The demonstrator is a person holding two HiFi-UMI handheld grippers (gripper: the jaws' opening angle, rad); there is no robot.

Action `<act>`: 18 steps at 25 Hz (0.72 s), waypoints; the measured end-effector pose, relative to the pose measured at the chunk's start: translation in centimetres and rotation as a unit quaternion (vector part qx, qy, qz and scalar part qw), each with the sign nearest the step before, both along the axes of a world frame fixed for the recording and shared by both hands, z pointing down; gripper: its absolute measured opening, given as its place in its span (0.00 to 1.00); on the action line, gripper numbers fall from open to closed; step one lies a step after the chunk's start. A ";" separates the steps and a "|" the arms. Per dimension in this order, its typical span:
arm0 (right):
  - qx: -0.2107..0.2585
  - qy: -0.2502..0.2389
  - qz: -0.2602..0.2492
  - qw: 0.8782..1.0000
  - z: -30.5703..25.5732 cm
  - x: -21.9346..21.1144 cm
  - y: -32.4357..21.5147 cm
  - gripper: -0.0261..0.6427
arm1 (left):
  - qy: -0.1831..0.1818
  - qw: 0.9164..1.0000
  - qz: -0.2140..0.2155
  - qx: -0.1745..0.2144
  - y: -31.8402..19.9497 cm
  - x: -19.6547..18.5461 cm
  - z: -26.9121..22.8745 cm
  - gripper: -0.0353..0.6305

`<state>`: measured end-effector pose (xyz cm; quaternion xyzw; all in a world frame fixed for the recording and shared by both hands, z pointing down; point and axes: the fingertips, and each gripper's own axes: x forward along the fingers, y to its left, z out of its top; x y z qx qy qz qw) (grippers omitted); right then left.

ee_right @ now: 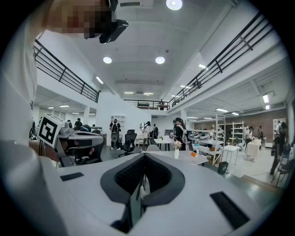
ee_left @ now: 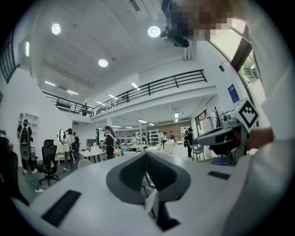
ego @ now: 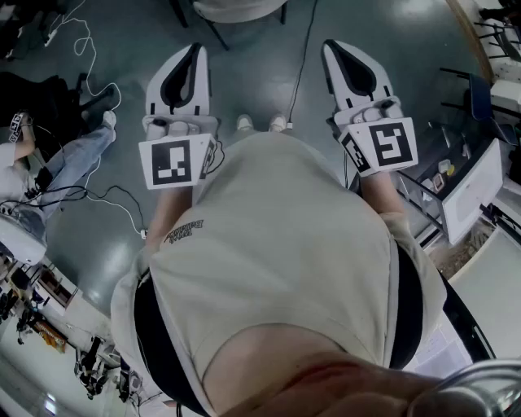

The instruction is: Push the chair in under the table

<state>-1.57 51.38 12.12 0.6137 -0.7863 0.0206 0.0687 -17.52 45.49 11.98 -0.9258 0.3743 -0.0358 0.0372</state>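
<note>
- Grey workshop floor (ego: 260, 73) underfoot; left gripper (ego: 194, 50) level, jaws pressed together on nothing.
- Dead ahead, pale chair (ee_right: 152, 148) stands beside the table (ee_right: 184, 157), well apart from both grippers.
- Right gripper (ego: 332, 47) equally clamped, empty; I'd walk in, set both closed noses squarely against the chair and push evenly.

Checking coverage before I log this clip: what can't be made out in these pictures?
Right gripper view: the chair and table are far and small, and the right hand-held gripper covers their legs.
Head view: a pale seat ahead is cut by the top edge. Whether it is the chair is unclear.
Head view: the person's hands are hidden behind the marker cubes.
</note>
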 end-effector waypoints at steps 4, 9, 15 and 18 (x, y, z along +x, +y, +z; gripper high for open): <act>0.004 -0.003 -0.003 1.000 0.4 -0.1 -0.1 0.05 | 0.005 1.000 -0.004 -0.003 -0.2 0.0 0.4 0.07; 0.007 -0.011 0.001 1.000 0.4 0.1 0.0 0.05 | -0.008 1.000 0.000 0.008 -0.3 -0.2 0.9 0.07; 0.004 -0.018 0.002 1.000 0.8 0.7 0.2 0.05 | -0.012 1.000 0.001 0.003 -0.1 0.3 1.3 0.07; 0.001 -0.020 0.003 1.000 1.0 1.0 0.2 0.05 | -0.015 1.000 0.001 -0.001 -0.1 0.6 1.6 0.07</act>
